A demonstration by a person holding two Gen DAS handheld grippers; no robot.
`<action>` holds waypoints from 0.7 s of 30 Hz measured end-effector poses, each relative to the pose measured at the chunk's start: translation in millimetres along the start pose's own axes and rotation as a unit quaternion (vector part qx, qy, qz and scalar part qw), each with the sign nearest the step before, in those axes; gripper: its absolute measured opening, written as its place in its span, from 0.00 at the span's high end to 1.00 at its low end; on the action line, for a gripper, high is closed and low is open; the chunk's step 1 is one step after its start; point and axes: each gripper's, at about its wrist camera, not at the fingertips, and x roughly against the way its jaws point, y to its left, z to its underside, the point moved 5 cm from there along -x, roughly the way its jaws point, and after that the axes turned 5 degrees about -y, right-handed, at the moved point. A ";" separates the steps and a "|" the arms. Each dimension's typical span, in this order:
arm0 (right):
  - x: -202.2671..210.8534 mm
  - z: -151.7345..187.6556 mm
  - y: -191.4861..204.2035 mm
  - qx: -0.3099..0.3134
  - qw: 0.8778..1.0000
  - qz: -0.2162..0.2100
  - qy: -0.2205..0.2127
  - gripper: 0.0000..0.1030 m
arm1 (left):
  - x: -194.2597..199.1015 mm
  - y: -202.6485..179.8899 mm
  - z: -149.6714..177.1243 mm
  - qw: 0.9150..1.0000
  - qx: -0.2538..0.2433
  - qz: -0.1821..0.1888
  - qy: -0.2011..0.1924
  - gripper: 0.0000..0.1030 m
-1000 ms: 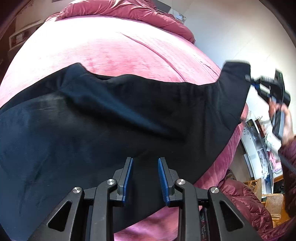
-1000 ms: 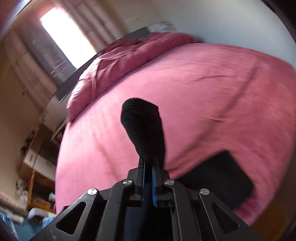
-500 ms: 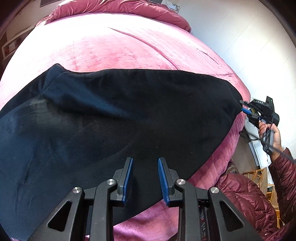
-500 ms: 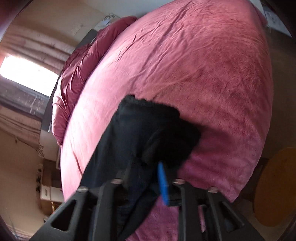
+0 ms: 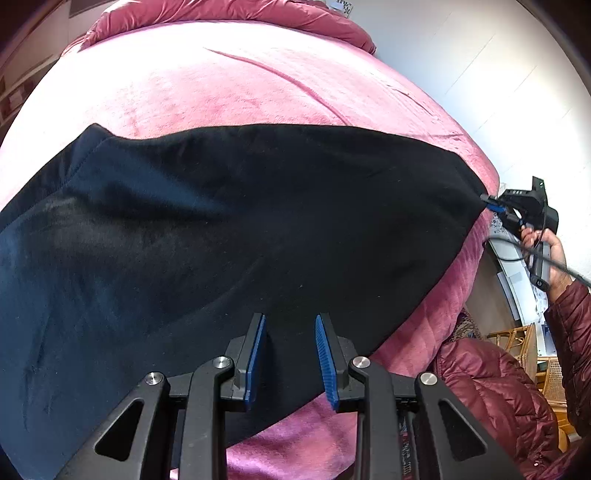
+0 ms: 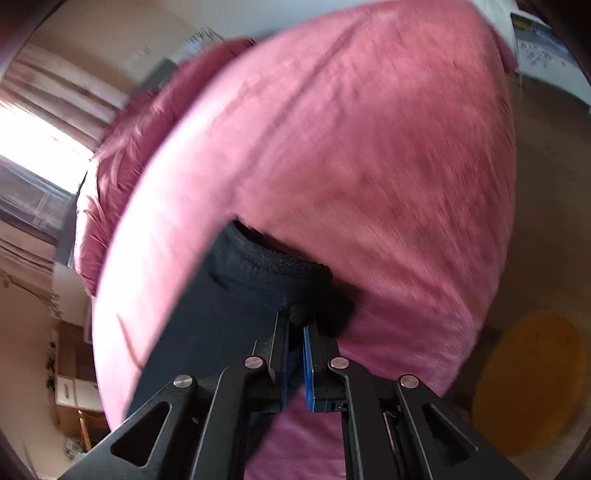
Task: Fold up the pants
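The black pants [image 5: 229,229] lie spread across the pink bed [image 5: 221,81]. My left gripper [image 5: 290,321] is open and hovers just above the pants' near edge, holding nothing. My right gripper [image 5: 489,201] shows at the far right of the left wrist view, pinching the pants' corner at the bed's edge. In the right wrist view my right gripper [image 6: 295,325] is shut on a bunched bit of the black pants [image 6: 236,295], low over the bed [image 6: 369,166].
A crumpled pink duvet [image 5: 236,11] lies at the head of the bed. A white wall [image 5: 480,74] runs along the right. A person's maroon jacket [image 5: 495,391] and wicker furniture [image 5: 546,369] are at lower right. A round yellow rug [image 6: 528,384] lies on the floor.
My right gripper has carried the pants' corner down from the air to the bed's right edge, so the cloth now lies flat. My left gripper has stayed open and nearly still.
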 end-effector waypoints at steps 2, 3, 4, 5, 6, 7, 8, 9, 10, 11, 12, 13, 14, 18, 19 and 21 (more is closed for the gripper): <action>3.9 1.3 -7.7 -0.027 0.999 -0.020 -0.006 0.75 | -0.1 1.9 0.5 1.000 0.004 -0.002 0.000 0.73; 6.6 2.4 -10.5 -0.035 0.999 -0.025 -0.010 0.69 | 0.2 3.1 0.7 1.000 0.008 0.000 0.000 0.73; 10.4 4.8 -13.0 -0.043 0.999 -0.030 -0.014 0.55 | 0.7 5.1 0.7 1.000 0.012 0.000 -0.001 0.73; 14.1 9.1 -16.7 -0.048 0.998 -0.034 -0.015 0.50 | 0.4 6.7 0.9 1.000 0.015 -0.001 0.000 0.73; 15.0 12.4 -18.3 -0.050 0.998 -0.036 -0.014 0.50 | -0.2 7.2 1.0 1.000 0.016 -0.002 0.000 0.73; 14.1 16.3 -20.2 -0.051 0.998 -0.039 -0.012 0.50 | 0.1 7.7 1.1 1.000 0.017 -0.002 0.000 0.73; 14.3 19.3 -21.7 -0.052 0.998 -0.043 -0.010 0.50 | 0.3 7.8 1.2 1.000 0.016 -0.002 -0.001 0.73; 10.4 18.8 -21.0 -0.054 0.997 -0.045 -0.010 0.50 | 0.4 7.7 1.5 1.000 0.015 -0.003 -0.001 0.73; 7.3 18.9 -22.5 -0.058 0.997 -0.046 -0.011 0.50 | 0.6 7.9 1.9 1.000 0.015 -0.003 -0.001 0.73; 2.4 19.0 -23.9 -0.062 0.997 -0.047 -0.013 0.50 | 0.4 8.1 2.5 1.000 0.014 -0.005 0.001 0.73; -1.7 18.9 -23.1 -0.066 0.997 -0.050 -0.012 0.50 | -3.1 4.1 3.7 1.000 0.014 -0.007 0.001 0.73; -6.9 13.5 -19.7 -0.068 0.996 -0.052 -0.013 0.50 | -2.6 4.0 3.8 1.000 0.014 -0.007 0.001 0.73; -12.1 8.8 -17.1 -0.068 0.996 -0.051 -0.015 0.50 | -2.1 3.9 3.9 1.000 0.016 -0.008 0.001 0.73; -12.5 -6.5 -5.8 -0.041 0.999 -0.016 -0.021 0.82 | -4.3 1.2 2.1 1.000 0.016 -0.011 0.005 0.73; 2.9 -11.4 5.7 -0.013 0.999 -0.024 -0.042 0.85 | -5.4 0.5 2.1 1.000 0.014 -0.012 0.006 0.73; 27.5 -14.8 19.6 0.030 0.996 -0.033 -0.075 0.86 | -5.5 -1.9 1.9 1.000 0.007 -0.013 0.007 0.73</action>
